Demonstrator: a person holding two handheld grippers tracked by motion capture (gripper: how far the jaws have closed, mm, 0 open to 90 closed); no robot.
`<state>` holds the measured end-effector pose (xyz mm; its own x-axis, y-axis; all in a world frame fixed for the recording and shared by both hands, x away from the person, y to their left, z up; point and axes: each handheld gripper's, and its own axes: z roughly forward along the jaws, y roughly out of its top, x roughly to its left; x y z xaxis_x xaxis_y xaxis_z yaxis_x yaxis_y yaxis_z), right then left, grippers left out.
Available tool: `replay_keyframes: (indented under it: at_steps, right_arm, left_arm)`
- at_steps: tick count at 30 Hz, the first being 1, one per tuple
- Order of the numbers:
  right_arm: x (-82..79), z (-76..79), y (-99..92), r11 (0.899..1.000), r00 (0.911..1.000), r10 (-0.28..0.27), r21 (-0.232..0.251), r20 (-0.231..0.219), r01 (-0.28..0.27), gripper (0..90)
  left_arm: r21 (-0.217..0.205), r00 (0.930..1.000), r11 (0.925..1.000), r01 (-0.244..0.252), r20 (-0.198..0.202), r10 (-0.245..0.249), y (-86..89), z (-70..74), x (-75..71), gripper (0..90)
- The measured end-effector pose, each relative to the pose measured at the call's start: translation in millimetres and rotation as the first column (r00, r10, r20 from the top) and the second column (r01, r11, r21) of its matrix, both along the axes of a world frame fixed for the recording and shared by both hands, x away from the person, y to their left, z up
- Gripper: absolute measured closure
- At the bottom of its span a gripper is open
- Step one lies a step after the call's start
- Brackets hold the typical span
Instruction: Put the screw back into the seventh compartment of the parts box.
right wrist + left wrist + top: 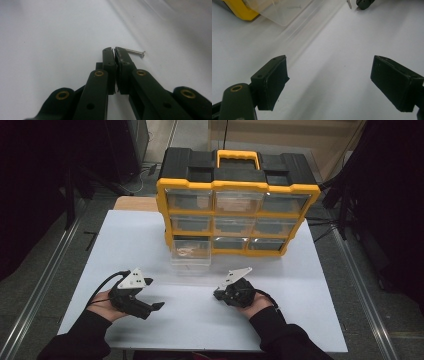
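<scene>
**Silver screw pinched at the tip, right in front of the parts organizer**

Silver screw (135, 52) is the star here: the right gripper (114, 51) has its two black jaws pressed together on the pointed end, and the head sticks out sideways past the tips, just above the white table (200, 315). In the left gripper view you can spot the same screw (349, 4) hanging from those closed tips at the far edge.

Landmark is the yellow-and-black organizer (235, 202) standing at the back of the table. One clear drawer (190, 251) from its bottom-left corner is pulled out toward the person, with some small stuff inside that's too blurry to name. The right gripper (218, 294) sits in front of the organizer, a bit nearer the person than that open drawer and just to its right.

The left gripper (159, 305) is off to the front-left of the organizer, well apart from the drawer, jaws spread wide with nothing but bare table between them.
</scene>
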<state>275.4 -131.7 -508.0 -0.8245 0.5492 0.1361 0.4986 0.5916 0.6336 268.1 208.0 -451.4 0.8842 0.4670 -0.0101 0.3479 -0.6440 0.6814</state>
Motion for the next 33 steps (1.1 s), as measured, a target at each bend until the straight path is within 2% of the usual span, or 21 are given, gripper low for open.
replay_keyframes:
  at_steps: [8,11,12,16,27,33]
  right_arm:
    - [7.8,2.8,-0.5,1.0,0.9959,-0.024,0.014,-0.087,0.026,89.2]
    - [10.5,3.7,-2.1,0.999,0.9944,-0.036,0.015,-0.099,0.038,89.3]
    - [11.0,4.1,-2.4,0.999,0.9921,-0.039,0.019,-0.119,0.042,89.2]
    - [12.2,5.3,-3.5,0.998,0.9881,-0.052,0.034,-0.145,0.057,89.3]
    - [15.7,15.6,-8.4,0.993,0.9848,-0.081,0.07,-0.153,0.093,89.3]
    - [16.8,19.0,-9.0,0.993,0.9855,-0.079,0.079,-0.15,0.092,89.3]
  left_arm:
    - [0.002,1.0,1.0,0.0,-0.002,0.0,0.4,0.2,0.2,14.0]
    - [0.003,1.0,1.0,0.0,-0.002,0.0,0.3,0.1,0.2,14.0]
    - [0.003,1.0,1.0,0.0,-0.002,0.0,0.4,0.1,0.2,14.0]
    - [0.003,1.0,1.0,0.0,-0.002,0.0,0.4,0.1,0.2,14.0]
    - [0.004,1.0,1.0,0.001,0.0,-0.001,0.0,-0.6,0.1,14.0]
    - [0.005,1.0,1.0,0.001,0.0,-0.001,0.0,-0.9,0.3,14.0]
